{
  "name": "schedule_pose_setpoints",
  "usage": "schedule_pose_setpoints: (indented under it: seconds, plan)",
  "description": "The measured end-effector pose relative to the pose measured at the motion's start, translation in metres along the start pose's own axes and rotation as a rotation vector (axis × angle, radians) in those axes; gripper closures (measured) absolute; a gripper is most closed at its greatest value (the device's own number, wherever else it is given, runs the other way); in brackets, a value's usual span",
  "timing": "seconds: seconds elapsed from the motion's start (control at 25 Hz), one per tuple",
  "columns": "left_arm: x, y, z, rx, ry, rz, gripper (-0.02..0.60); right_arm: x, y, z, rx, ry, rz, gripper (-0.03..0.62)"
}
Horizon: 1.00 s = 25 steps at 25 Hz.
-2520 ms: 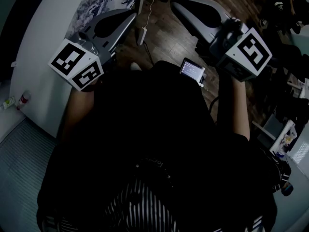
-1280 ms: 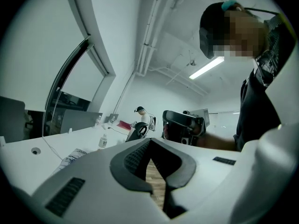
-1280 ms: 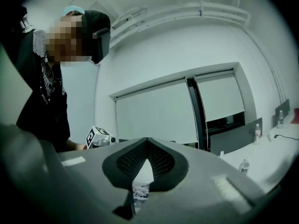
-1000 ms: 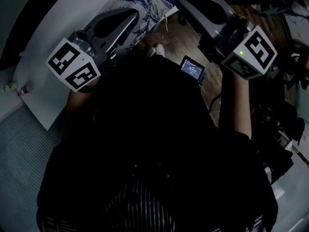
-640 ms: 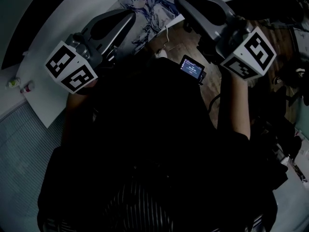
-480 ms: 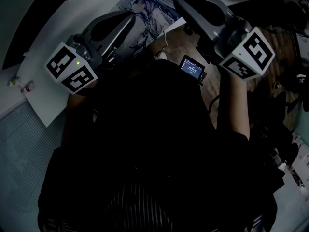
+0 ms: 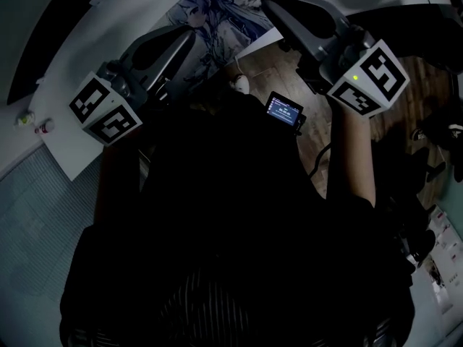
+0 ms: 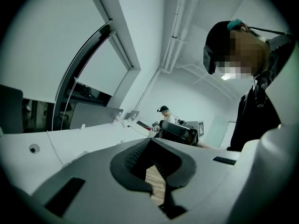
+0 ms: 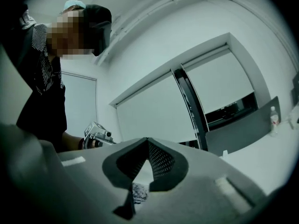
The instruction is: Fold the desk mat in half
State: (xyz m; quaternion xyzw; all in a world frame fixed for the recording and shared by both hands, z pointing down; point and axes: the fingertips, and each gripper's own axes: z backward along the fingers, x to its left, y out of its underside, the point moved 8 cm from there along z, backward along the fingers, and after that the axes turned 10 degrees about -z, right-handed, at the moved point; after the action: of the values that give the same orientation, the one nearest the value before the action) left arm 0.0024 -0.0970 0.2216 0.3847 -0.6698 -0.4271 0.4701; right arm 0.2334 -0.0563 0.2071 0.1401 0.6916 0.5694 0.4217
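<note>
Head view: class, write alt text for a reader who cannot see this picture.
Seen from above, a person in dark clothes holds a left gripper and a right gripper, both shut, pointed toward a blue-printed desk mat lying on a white desk. A small lit screen shows between the arms, above wooden floor.

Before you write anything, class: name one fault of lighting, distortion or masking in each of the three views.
Head view: underexposed, the person's dark clothing is near-black, only the white desk and desk mat read clearly. Left gripper view: fisheye circle with black corners, the window frame bows; a mosaic patch at upper right. Right gripper view: same fisheye, mosaic patch upper left.
</note>
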Motion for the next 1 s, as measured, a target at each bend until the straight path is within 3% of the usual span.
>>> schedule_pose_setpoints:
  seconds: [0.2,0.52,0.72,1.0]
  plan:
    - [0.011,0.015,-0.007,0.034,-0.014,0.055,0.574,-0.024,0.012,0.0,0.024,0.024,-0.051,0.589]
    - [0.031,0.019,-0.02,0.072,0.04,0.036,0.574,-0.045,0.0,-0.004,-0.013,0.137,-0.045,0.589]
    - [0.043,0.021,-0.042,0.102,0.115,0.012,0.574,-0.072,-0.001,-0.002,0.019,0.258,-0.025,0.589]
    - [0.064,0.031,-0.029,0.1,0.105,0.031,0.574,-0.138,0.027,0.007,0.133,0.43,-0.027,0.589]
